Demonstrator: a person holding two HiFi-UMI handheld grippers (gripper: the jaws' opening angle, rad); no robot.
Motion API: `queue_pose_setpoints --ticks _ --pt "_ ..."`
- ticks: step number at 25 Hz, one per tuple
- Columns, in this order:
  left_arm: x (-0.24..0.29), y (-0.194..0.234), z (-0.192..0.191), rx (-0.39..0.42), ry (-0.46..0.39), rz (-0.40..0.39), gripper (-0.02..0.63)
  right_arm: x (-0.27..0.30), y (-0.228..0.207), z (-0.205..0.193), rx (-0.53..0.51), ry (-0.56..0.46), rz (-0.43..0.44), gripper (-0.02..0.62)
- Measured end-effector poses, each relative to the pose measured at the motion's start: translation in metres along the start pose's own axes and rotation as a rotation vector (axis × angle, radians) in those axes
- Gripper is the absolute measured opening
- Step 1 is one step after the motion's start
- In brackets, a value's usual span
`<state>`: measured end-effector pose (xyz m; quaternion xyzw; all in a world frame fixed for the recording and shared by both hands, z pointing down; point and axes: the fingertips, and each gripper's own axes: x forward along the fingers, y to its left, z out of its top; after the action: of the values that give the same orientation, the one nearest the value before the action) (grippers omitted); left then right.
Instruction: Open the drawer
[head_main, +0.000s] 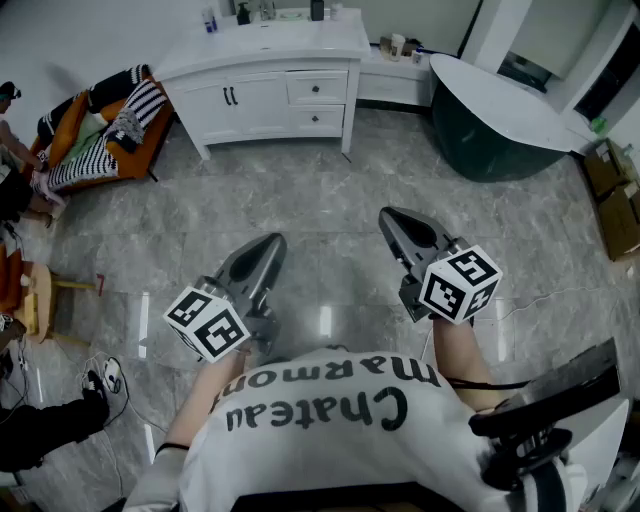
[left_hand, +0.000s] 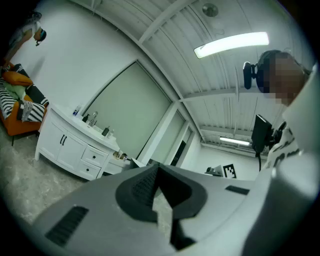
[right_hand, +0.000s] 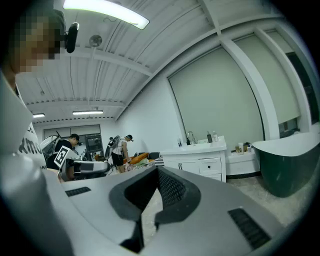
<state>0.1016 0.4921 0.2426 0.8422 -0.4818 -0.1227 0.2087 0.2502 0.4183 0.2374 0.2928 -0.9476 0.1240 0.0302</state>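
Note:
The white vanity cabinet (head_main: 270, 75) stands against the far wall, with two small drawers (head_main: 317, 88) one above the other at its right and both pushed in. Both grippers are held level over the marble floor, well short of the cabinet. My left gripper (head_main: 272, 243) has its jaws together with nothing between them, and my right gripper (head_main: 392, 216) is shut and empty too. In the left gripper view the drawers (left_hand: 95, 157) show far off to the left of the gripper (left_hand: 157, 167). The right gripper view has them (right_hand: 210, 165) to the right of the gripper (right_hand: 157, 170).
A dark green bathtub (head_main: 490, 130) stands right of the cabinet. At far left are an orange sofa (head_main: 100, 125) with striped cloth and a wooden stool (head_main: 40, 295). Cardboard boxes (head_main: 620, 200) sit at the right edge. People (right_hand: 117, 150) stand in the background.

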Motion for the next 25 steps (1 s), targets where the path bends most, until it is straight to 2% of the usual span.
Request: queue_pose_setpoints --ticks 10,16,21,25 --pt "0.002 0.002 -0.002 0.016 -0.009 0.009 0.002 0.001 -0.005 -0.006 0.003 0.002 0.006 0.011" --pt "-0.012 0.009 -0.009 0.038 0.015 0.048 0.002 -0.002 -0.013 -0.015 0.084 -0.016 0.005 0.012" --pt "-0.019 0.033 -0.006 0.06 0.05 0.089 0.002 -0.002 -0.028 -0.019 0.107 -0.001 -0.039 0.012" --pt "0.003 0.055 0.002 0.054 0.032 0.049 0.002 0.006 -0.046 -0.028 0.126 0.013 -0.091 0.012"
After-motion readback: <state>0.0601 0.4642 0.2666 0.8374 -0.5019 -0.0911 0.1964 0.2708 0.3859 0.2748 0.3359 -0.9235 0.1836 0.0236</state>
